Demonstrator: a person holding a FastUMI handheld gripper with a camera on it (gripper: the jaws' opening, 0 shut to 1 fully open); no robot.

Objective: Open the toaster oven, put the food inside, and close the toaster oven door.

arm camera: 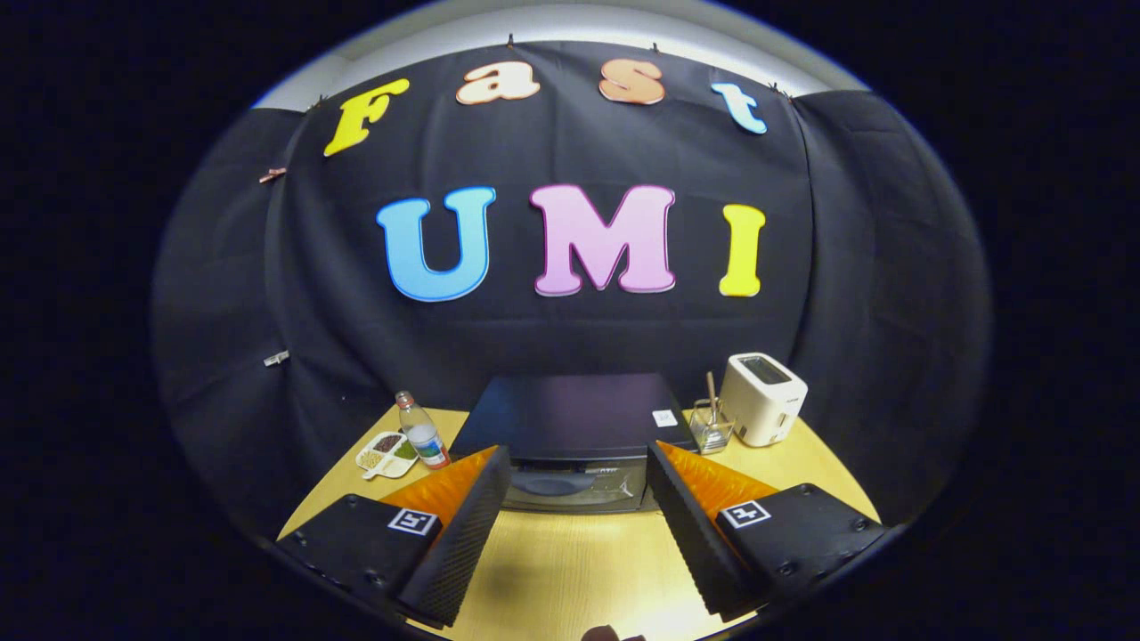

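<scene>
Your tongs [577,499] hang spread wide over the table [570,570], nothing between them. Just ahead sits the toaster oven [570,427], door closed. Beside it, a bottle [422,433] and snack tray [386,452] one side, white toaster [762,398] the other.

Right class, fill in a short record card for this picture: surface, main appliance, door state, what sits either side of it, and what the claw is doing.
surface: wooden table
main appliance: black toaster oven, beyond the fingers
door: closed
one side: water bottle, divided snack dish
other side: glass jar with a stick, white toaster
claw: open, holding nothing, short of the oven
food for the oven: cannot tell
</scene>
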